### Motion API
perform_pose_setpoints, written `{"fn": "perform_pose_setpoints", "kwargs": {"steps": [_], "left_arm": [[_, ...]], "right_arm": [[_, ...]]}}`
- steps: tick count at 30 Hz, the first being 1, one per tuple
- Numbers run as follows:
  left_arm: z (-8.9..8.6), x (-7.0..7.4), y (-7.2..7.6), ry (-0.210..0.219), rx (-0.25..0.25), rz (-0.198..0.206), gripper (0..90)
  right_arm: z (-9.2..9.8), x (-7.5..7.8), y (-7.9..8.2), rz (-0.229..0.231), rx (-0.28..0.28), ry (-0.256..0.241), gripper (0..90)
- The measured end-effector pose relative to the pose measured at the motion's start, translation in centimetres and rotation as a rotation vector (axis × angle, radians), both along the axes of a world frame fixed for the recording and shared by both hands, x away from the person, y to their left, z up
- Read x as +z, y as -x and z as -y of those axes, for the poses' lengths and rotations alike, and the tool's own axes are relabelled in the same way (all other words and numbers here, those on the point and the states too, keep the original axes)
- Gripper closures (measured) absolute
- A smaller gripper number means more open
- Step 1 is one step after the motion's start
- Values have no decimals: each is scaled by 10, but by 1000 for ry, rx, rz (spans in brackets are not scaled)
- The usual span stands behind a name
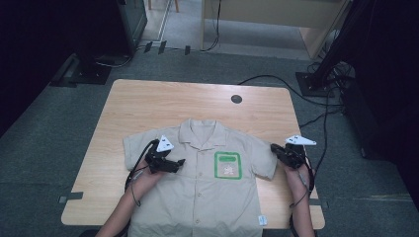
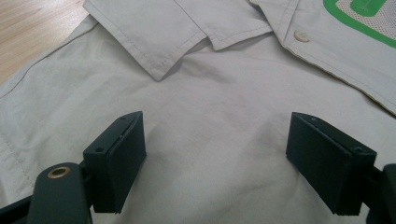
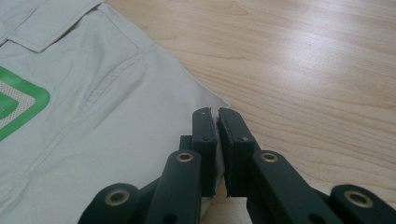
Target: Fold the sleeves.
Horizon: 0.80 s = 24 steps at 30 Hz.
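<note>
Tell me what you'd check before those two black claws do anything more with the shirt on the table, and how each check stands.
1. Shirt lies flat, front up, on the table: ok.
2. Left gripper is open over the chest cloth: ok.
3. Right gripper has cloth at the sleeve edge: cannot tell; the jaws stand shut, the cloth between them is hidden.
4. Collar lies flat: ok.
5. Shirt lies fully on the table: not ok; the hem reaches past the near edge.

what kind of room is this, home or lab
Probably a lab or recording studio, not a home: a bare wooden table on grey carpet, cables trailing across the floor, and dark equipment stands around it.
</note>
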<state>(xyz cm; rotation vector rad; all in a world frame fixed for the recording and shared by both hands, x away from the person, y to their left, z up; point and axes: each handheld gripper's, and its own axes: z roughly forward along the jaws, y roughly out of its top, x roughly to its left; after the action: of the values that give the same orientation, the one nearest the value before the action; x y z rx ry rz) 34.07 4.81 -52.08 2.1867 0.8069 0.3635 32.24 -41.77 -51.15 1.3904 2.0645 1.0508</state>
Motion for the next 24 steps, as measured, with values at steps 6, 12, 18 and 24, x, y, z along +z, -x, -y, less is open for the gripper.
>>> {"fn": "perform_pose_setpoints", "kwargs": {"steps": [6,12,18,24], "left_arm": [[0,0,0,-1,0,0,200],[0,0,0,-1,0,0,201],[0,0,0,-1,0,0,200],[0,0,0,-1,0,0,200]], "right_arm": [[-3,7,4,24,8,-14,856],[-10,14,7,51,27,-20,857],[-21,20,9,66,51,-16,856],[-32,26,11,82,82,-1,857]]}}
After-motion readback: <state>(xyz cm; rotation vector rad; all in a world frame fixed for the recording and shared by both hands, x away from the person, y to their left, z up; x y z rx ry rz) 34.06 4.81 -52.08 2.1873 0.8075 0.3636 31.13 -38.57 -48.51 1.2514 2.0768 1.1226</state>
